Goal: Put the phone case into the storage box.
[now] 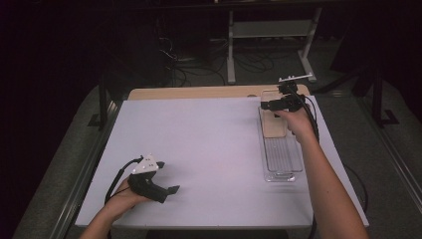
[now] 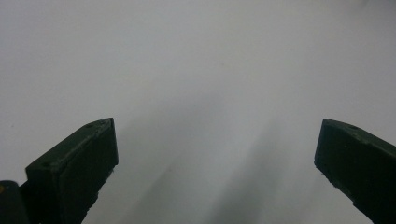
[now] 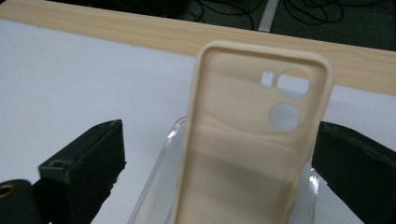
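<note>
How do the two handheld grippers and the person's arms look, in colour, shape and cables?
Both grippers are black with two thick, blocky jaws. The left gripper carries a pale three-cornered plate with small dark marks on top, and a black cable loops from it across the table. The right gripper also trails a black cable along the forearm. Both forearms are bare, with no sleeves in view.
</note>
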Available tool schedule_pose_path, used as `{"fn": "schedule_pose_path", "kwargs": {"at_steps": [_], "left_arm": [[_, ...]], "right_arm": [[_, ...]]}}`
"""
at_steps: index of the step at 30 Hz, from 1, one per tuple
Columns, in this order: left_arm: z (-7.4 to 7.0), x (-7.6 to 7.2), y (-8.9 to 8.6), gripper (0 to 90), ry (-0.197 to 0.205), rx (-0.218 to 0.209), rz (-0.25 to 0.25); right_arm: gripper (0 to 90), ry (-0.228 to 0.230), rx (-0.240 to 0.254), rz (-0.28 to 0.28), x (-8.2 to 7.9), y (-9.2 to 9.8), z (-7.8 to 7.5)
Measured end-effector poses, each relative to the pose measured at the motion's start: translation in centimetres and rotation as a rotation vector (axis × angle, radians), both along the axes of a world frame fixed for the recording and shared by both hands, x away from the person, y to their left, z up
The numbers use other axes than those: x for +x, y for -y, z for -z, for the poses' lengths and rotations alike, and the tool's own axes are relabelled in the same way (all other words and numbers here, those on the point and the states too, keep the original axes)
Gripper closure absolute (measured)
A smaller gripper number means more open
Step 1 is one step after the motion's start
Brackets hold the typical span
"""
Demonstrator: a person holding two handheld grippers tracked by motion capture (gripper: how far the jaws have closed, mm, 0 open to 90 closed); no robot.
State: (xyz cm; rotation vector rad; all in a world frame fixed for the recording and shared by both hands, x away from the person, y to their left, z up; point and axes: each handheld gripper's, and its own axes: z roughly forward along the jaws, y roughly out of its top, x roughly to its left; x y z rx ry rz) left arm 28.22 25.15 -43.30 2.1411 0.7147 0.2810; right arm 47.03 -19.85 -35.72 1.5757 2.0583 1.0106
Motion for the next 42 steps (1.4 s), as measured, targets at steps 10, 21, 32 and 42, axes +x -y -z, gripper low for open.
{"fn": "schedule_pose_path", "kwargs": {"at_steps": [10,21,32,42], "left_arm": [[0.0,0.0,0.0,0.0,0.003,0.001,0.0],[0.0,0.0,0.0,0.0,0.002,0.003,0.007],[-0.1,0.0,-0.1,0.0,0.0,0.007,0.013],[-0.4,0.2,-0.3,0.0,0.002,0.022,0.013]], "right_arm": [[1.7,-0.002,0.014,-0.082,-2.3,-0.9,0.2],[1.7,0.016,0.042,-0.139,-5.0,-1.0,0.6],[1.7,0.048,0.064,-0.204,-7.7,-1.5,1.2],[1.7,0.056,0.065,-0.268,-10.0,-2.2,2.0]]}}
